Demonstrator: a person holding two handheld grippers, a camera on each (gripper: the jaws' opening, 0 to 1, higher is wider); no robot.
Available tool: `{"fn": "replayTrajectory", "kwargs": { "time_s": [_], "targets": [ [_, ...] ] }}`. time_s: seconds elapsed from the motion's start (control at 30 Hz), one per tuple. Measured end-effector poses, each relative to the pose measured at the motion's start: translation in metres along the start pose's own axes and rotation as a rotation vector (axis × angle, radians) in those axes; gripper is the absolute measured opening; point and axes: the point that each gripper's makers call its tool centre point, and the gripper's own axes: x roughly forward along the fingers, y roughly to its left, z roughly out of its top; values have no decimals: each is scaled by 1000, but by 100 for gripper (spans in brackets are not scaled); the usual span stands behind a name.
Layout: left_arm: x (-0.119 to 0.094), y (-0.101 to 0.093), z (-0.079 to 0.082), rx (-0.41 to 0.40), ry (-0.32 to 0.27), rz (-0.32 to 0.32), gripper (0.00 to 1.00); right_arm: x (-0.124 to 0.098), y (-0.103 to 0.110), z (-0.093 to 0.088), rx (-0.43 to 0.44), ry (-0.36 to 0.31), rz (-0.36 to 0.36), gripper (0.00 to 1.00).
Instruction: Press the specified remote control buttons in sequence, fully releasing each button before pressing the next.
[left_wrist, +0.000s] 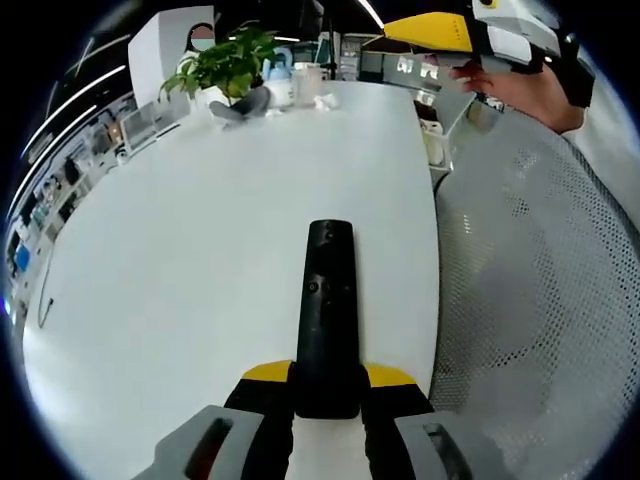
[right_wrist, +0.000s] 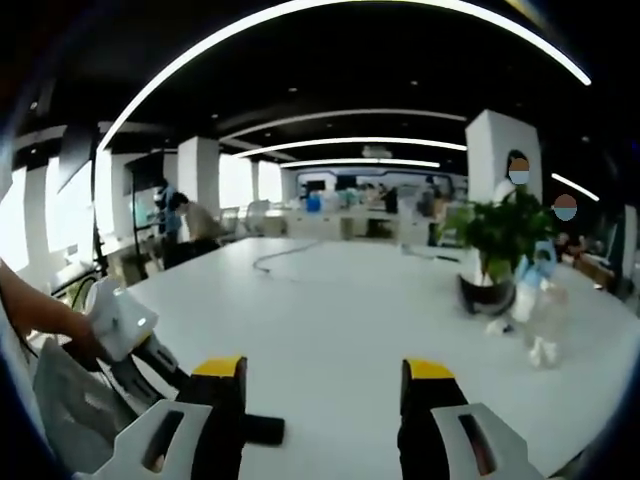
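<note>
A long black remote control (left_wrist: 327, 320) points away from me over the white table (left_wrist: 200, 270), its near end clamped between the yellow-tipped jaws of my left gripper (left_wrist: 328, 376). Small buttons show on its upper face. My right gripper (left_wrist: 440, 30) hovers high at the far right, held by a hand, well off the remote. In the right gripper view, my right gripper (right_wrist: 325, 385) stands open above the table with nothing between its jaws. The left gripper (right_wrist: 135, 335) comes in from the left, and the remote's dark tip (right_wrist: 264, 430) pokes out beside one jaw.
A potted plant (left_wrist: 232, 68) and a spray bottle (left_wrist: 281, 72) stand at the table's far end; they appear as the plant (right_wrist: 495, 245) and bottle (right_wrist: 530, 285). A grey mesh chair (left_wrist: 540, 290) sits beside the table's right edge. A cable (right_wrist: 290, 250) lies across the far tabletop.
</note>
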Motion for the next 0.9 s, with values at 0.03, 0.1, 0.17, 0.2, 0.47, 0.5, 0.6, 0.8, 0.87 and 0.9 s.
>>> {"fn": "replayTrajectory", "kwargs": {
  "time_s": [0.03, 0.1, 0.17, 0.2, 0.47, 0.5, 0.6, 0.8, 0.87, 0.9],
  "targets": [
    [0, 0, 1, 3, -4, 2, 25, 0, 0, 0, 0, 1, -1, 60],
    [0, 2, 1, 6, 3, 1, 25, 0, 0, -1, -1, 3, -1, 60],
    [0, 2, 0, 12, 3, -2, 25, 0, 0, -1, -3, 3, 0, 60],
    [1, 3, 1, 13, 3, -3, 25, 0, 0, -1, -4, 3, -1, 60],
    [2, 9, 1, 18, 3, -3, 25, 1, 0, -2, -7, 11, -2, 60],
    [1, 10, 1, 19, 2, -2, 25, 1, 1, -2, -10, 10, -1, 60],
    [0, 13, 1, 15, 6, 0, 25, 1, 1, -2, -15, 11, 0, 60],
    [0, 18, 0, 17, 11, -2, 25, 1, -1, -1, -8, 9, -8, 59],
    [1, 20, 0, 17, 12, -2, 25, 1, -1, -2, -9, 11, -7, 59],
    [0, 21, 0, 17, 13, -2, 25, 1, 0, -2, -10, 12, -7, 59]
  ]
}}
